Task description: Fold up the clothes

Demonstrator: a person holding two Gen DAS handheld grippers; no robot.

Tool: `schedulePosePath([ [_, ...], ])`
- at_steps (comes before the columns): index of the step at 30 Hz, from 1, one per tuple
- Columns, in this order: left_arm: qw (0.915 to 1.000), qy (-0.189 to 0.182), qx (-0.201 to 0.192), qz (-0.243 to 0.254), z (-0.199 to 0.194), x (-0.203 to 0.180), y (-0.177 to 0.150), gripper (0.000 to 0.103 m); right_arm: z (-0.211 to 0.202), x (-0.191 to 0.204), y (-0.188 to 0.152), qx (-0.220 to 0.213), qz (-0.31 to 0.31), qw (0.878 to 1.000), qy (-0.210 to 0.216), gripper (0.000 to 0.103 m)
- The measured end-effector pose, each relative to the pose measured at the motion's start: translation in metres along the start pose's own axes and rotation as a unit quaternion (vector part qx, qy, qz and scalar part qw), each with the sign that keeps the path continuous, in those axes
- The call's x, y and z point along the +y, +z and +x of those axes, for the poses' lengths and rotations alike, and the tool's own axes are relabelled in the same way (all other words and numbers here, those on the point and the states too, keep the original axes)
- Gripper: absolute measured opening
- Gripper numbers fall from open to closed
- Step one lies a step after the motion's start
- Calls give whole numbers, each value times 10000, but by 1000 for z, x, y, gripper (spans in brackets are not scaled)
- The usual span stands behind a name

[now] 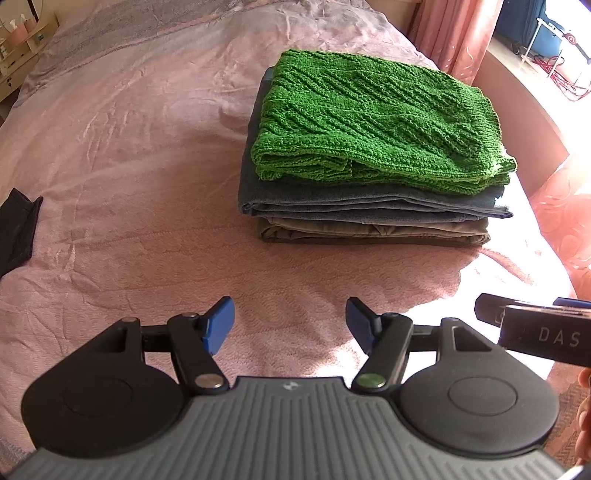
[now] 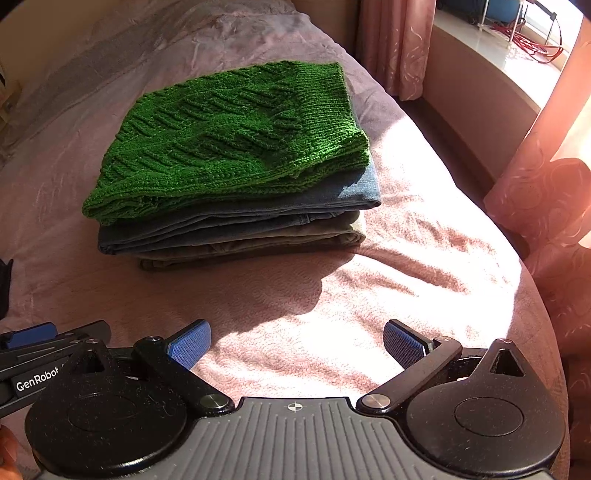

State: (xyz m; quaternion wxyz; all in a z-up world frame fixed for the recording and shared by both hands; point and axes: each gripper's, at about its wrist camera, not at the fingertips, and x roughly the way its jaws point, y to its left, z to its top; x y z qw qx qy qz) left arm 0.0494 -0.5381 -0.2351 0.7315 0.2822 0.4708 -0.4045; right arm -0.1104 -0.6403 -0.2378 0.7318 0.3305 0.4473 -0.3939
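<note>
Stack: three folded garments sit piled on the pink bedspread (image 1: 147, 184), toward the window side of the bed; everything below is placed from this pile.
Top layer: a green cable-knit sweater (image 1: 373, 118), folded into a rough rectangle, its near edge bulging a little past the layer under it.
Middle layer: blue denim jeans (image 1: 369, 205), folded flat, sticking out beyond the sweater along the near edge and the left side.
Bottom layer: a khaki-olive garment (image 1: 369, 230), folded, only its near edge showing beneath the jeans.
Left gripper (image 1: 290, 326): held above bare bedspread on the near side of the pile, well apart from it; its blue-padded fingers (image 1: 219, 325) stand wide apart with nothing between them.
Right gripper (image 2: 297, 347): also on the near side of the pile and apart from it, just beside the left one; jaws spread wide, holding nothing, above a sunlit patch of the cover.
Dark cloth (image 1: 16, 229): a black piece of fabric lies far to the left of the pile at the view's edge; what garment it is I cannot tell.
Curtain (image 2: 399, 44): pink patterned drapes hang beyond and to the right of the pile, next to a bright window ledge (image 2: 495, 51).
Bedside shelf (image 1: 26, 33): far left behind the pile, with small items too blurred to name.
</note>
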Motion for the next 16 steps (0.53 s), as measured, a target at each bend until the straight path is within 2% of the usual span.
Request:
schedulePosePath([
  [11, 9999, 19, -57, -82, 2, 0, 8, 63, 5, -3, 8, 9, -2, 10000, 17, 102],
  [16, 9997, 50, -202, -124, -4, 0, 10, 63, 3, -2, 10, -4, -16, 10000, 44, 102],
])
